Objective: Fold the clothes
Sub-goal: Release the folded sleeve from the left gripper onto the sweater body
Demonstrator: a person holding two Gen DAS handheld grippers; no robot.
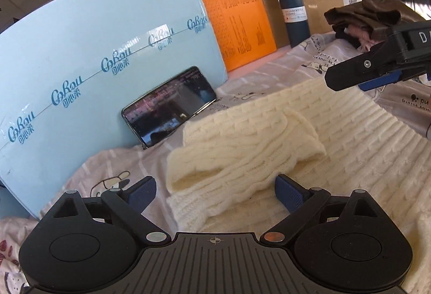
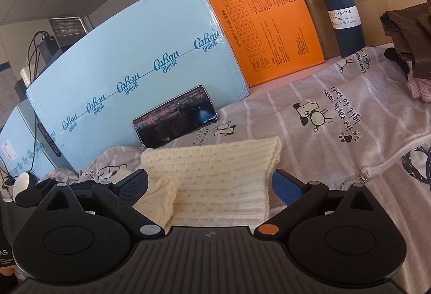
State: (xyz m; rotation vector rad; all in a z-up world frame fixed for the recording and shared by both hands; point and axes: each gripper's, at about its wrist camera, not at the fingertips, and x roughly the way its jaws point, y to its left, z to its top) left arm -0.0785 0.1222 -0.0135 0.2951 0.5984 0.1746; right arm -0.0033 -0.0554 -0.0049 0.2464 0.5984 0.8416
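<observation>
A cream cable-knit sweater [image 1: 309, 137] lies flat on the patterned bedsheet [image 1: 269, 70], with one sleeve [image 1: 242, 156] folded across its body. My left gripper [image 1: 215, 191] is open, its jaws standing either side of the sleeve's cuff end, just above it. My right gripper [image 2: 210, 183] is open over the sweater's edge [image 2: 215, 172]. It also shows in the left wrist view [image 1: 347, 78] at the right, hovering above the sweater's far side.
A light blue box [image 1: 94, 56] stands at the back with a phone [image 1: 169, 105] leaning on it. An orange box [image 1: 234, 11], a cardboard box and a dark blue vacuum bottle [image 1: 292, 8] stand behind. A pile of dark and pink clothes [image 1: 363, 19] lies at the far right.
</observation>
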